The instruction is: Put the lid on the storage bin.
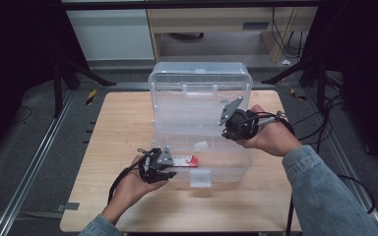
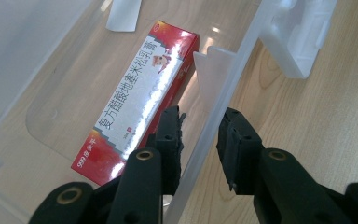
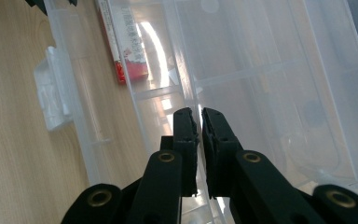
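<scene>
Left tongs [image 2: 199, 128] sit at the front edge of the clear plastic box [image 1: 236, 162], jaws apart and straddling the front wall, one jaw inside the box and one outside over the tabletop [image 1: 128, 128]. From the left gripper view there's a visible gap on both sides of the wall, so they aren't squeezing anything, just loosely around it. Right tongs [image 3: 199, 123] are over on the right side of the box, jaws nearly touching with only a thin sliver between them, clamped on a thin clear plastic edge of the box, near where the lid [image 1: 202, 83] meets the base. The lid stands open and upright at the back. Inside the base, lying flat on the bottom against the front wall, is a small red and white carton [image 2: 140, 102] with Chinese print on it, right beside the inner jaw of the left tongs, though I can't tell if they're touching. A white latch [image 1: 200, 179] hangs off the front wall in the middle, just right of the left tongs in the high view. Both hands hold their grippers low by the box.
</scene>
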